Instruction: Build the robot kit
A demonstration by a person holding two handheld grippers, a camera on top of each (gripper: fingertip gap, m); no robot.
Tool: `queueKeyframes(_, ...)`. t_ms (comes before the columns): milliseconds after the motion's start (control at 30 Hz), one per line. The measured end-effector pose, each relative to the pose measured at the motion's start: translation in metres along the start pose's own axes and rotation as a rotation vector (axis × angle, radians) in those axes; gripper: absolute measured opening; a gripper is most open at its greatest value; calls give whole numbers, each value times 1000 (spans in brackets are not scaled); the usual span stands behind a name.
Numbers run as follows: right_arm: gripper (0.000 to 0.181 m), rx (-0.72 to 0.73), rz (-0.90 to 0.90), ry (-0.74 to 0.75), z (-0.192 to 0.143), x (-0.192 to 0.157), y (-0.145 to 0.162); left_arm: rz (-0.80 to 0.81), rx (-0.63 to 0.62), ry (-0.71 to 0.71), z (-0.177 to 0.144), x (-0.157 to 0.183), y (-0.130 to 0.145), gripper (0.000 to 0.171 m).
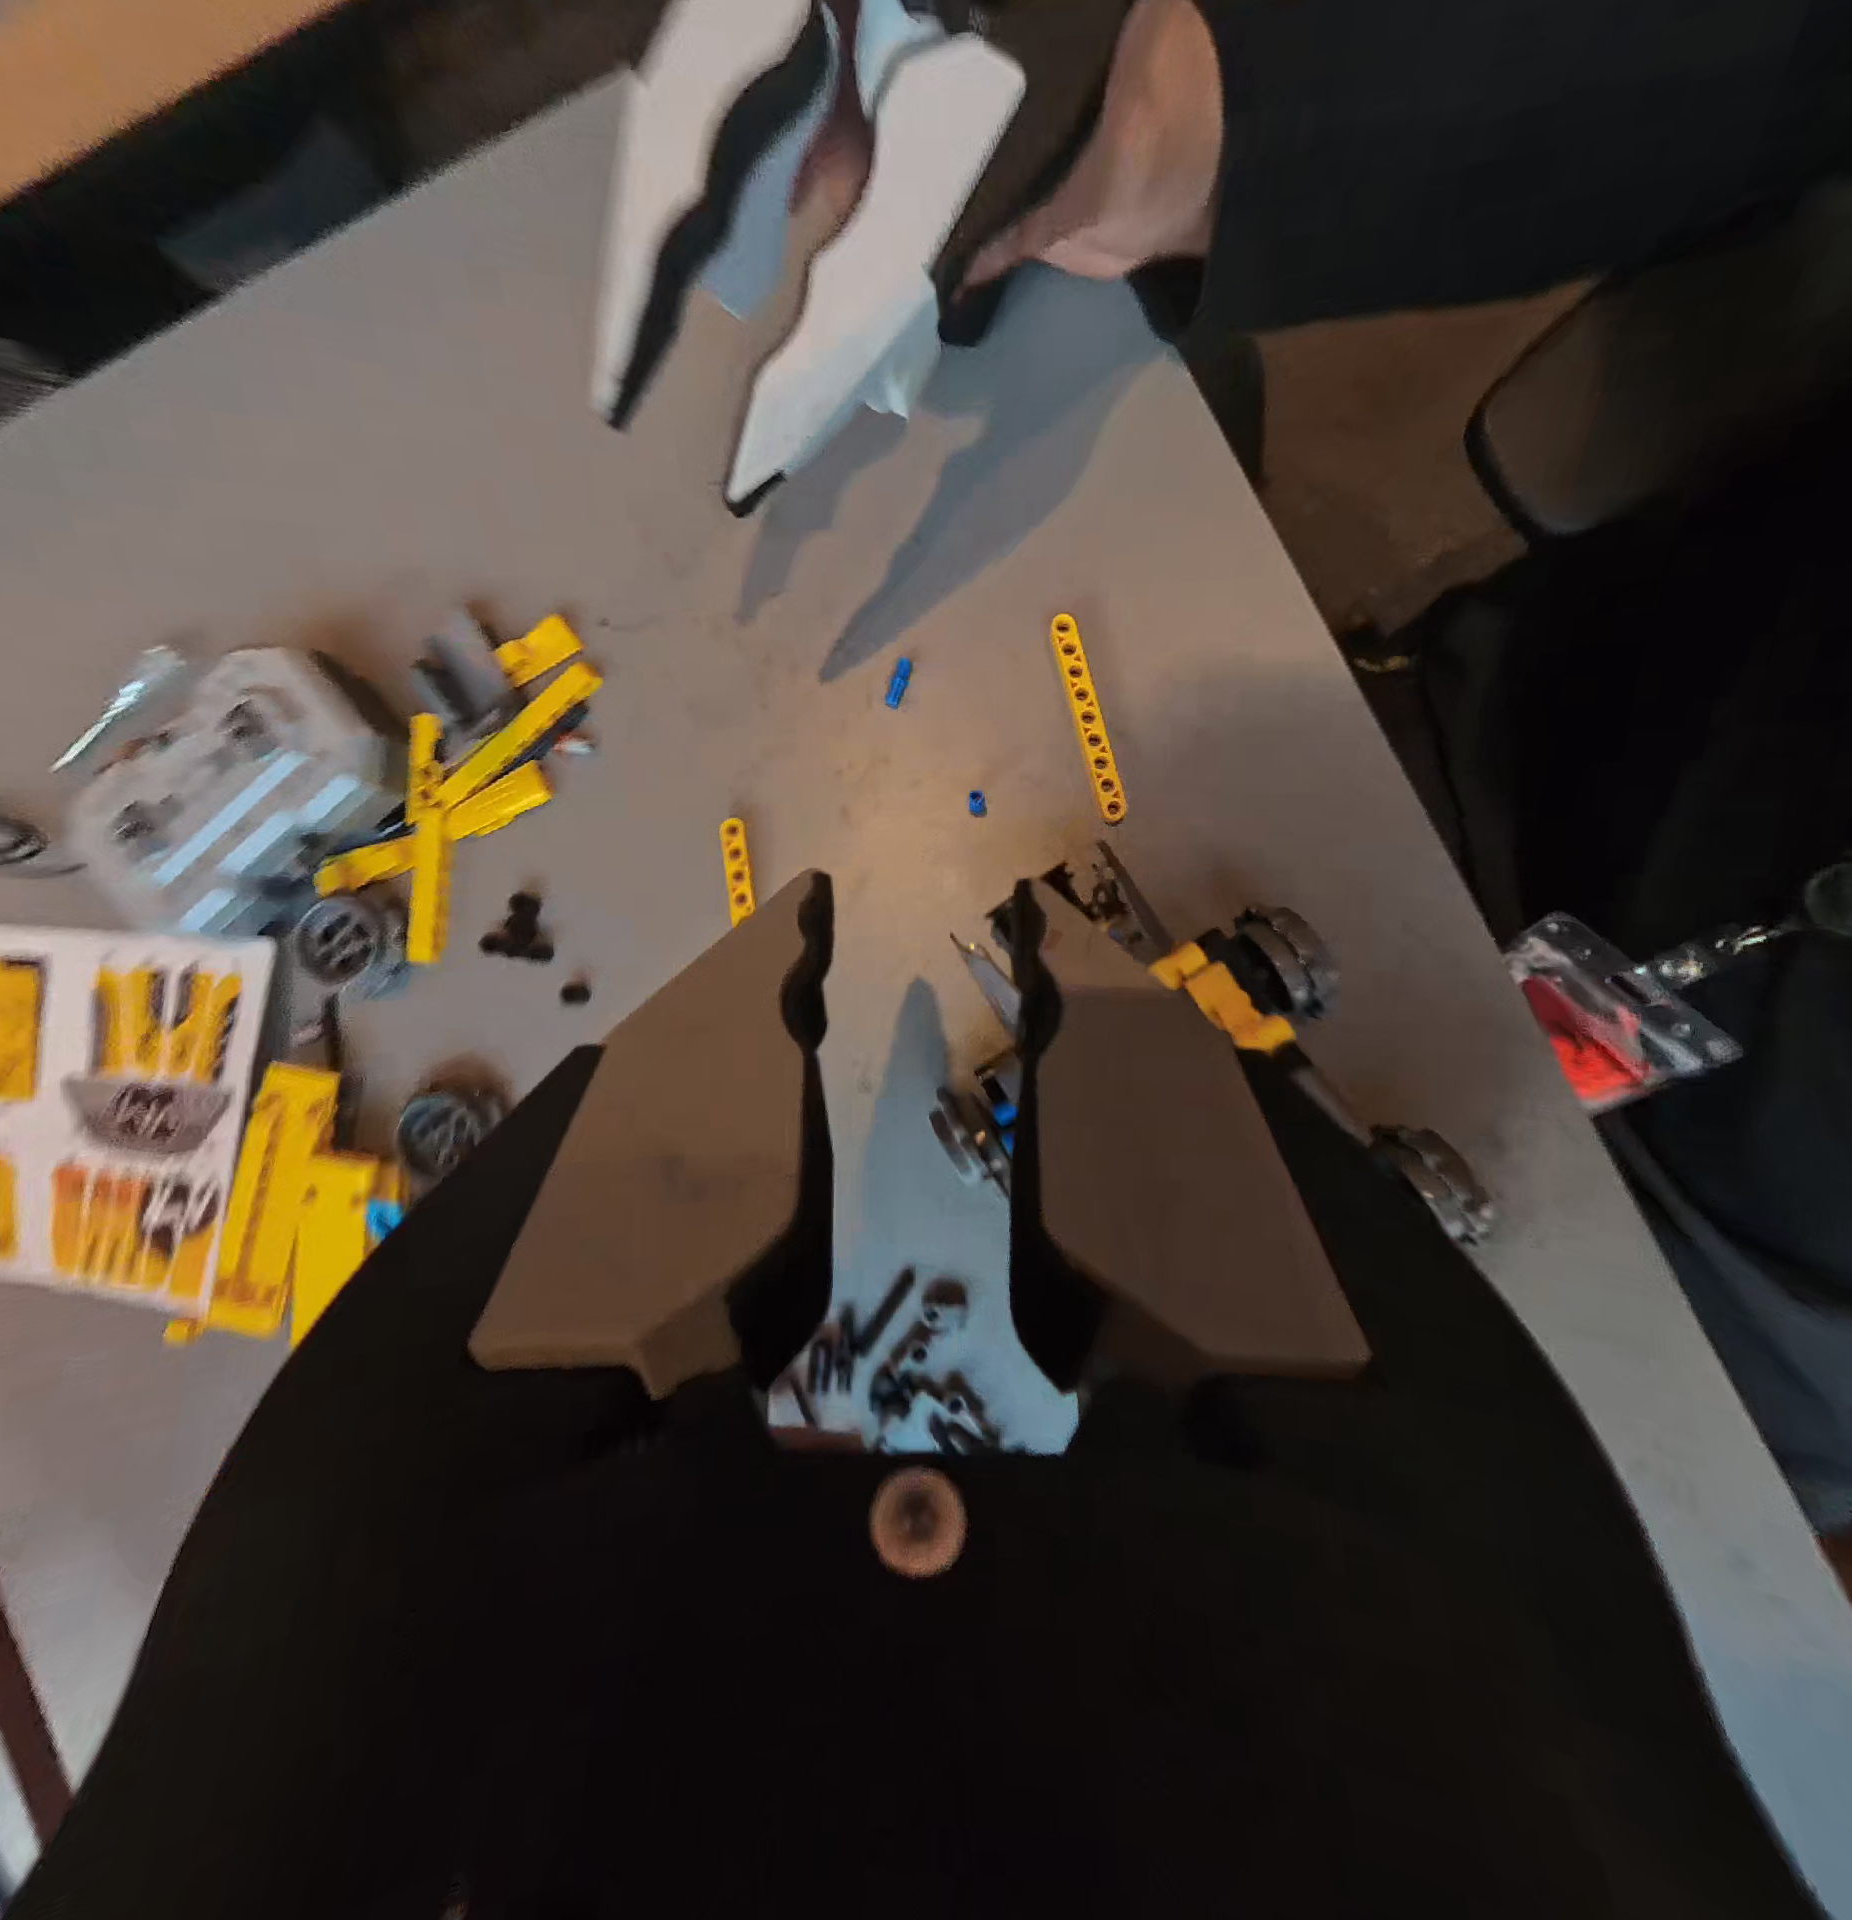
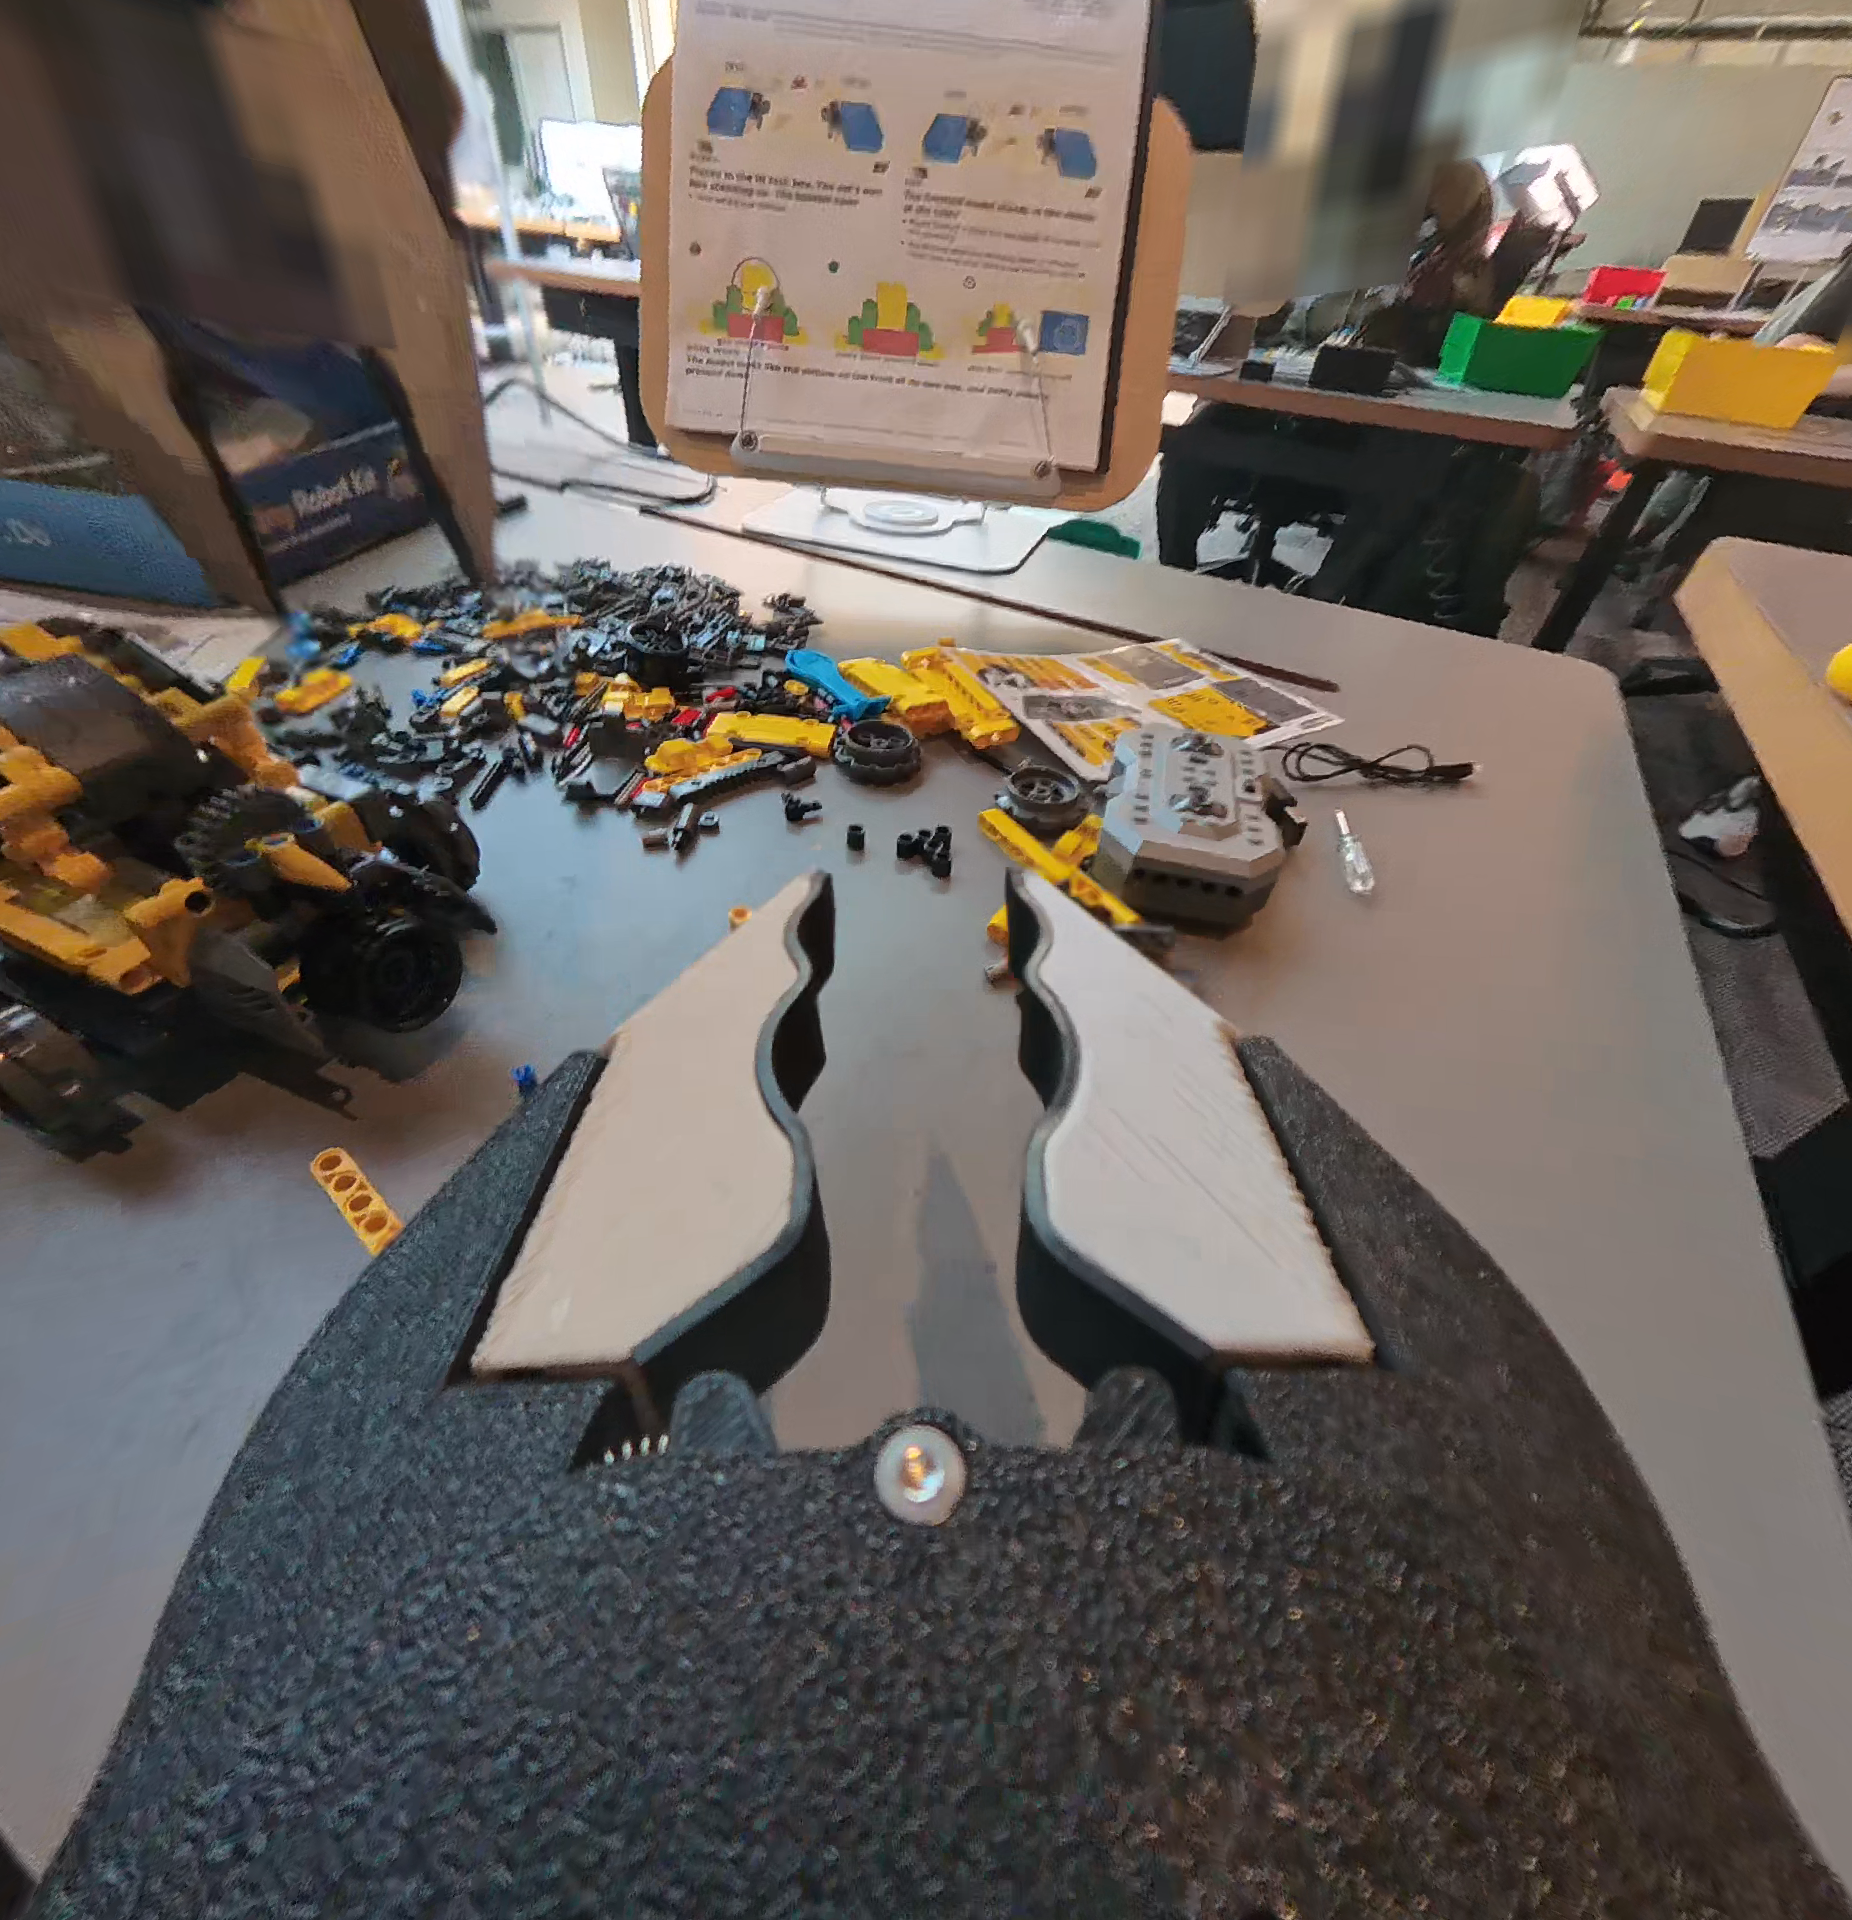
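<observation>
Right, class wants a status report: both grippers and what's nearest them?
Left gripper open, empty, above short yellow beam and wheeled axle piece. Right gripper open, empty, near grey motor block.

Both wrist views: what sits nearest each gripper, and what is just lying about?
Nearest the grippers:
- left gripper, open, empty: short yellow beam, wheeled axle
- right gripper, open, empty: black pins, grey block

Lying about:
- long yellow beam, blue pin
- half-built car, parts pile, sticker sheet, screwdriver, cable
</observation>
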State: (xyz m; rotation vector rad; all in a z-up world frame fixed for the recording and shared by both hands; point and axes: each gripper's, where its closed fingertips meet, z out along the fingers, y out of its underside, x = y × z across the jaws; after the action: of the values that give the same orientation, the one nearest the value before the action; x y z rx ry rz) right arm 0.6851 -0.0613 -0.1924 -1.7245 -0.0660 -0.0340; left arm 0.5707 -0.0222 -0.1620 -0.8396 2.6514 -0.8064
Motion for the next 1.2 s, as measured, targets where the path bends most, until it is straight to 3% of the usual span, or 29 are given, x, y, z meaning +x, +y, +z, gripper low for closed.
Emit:
queueKeyframes(100, 0, -205, 0, -117, 2, -15, 29, -94, 108, -133, -47, 21, 10, 29)
queueKeyframes(167, 8, -379, 76, -180, 0, -23, 56, -155, 175, -182, -64, 49, 25, 30)
queueKeyframes(267, 42, -467, 148, -266, 2, -35, 68, -219, 257, -224, -70, 94, 54, 31)
queueKeyframes(433, 38, -585, 104, -346, 22, -36, 84, -341, 309, -234, -56, 146, 97, 31)
queueKeyframes(467, 28, -606, 97, -379, 26, -40, 86, -358, 322, -239, -56, 153, 102, 31)
queueKeyframes(533, 1, -620, 58, -414, 30, -44, 87, -397, 356, -233, -57, 167, 110, 31)
queueKeyframes(733, 0, -612, -28, -425, 34, -54, 86, -489, 427, -233, -58, 195, 135, 29)
queueKeyframes(800, 20, -609, -1, -450, 33, -57, 84, -505, 453, -241, -58, 200, 139, 28)
queueKeyframes(933, 37, -556, 49, -539, 40, -79, 69, -530, 485, -311, -58, 201, 152, 28)
queueKeyframes(1200, 32, -596, -124, -600, 66, -87, 62, -602, 511, -387, -44, 201, 168, 27)
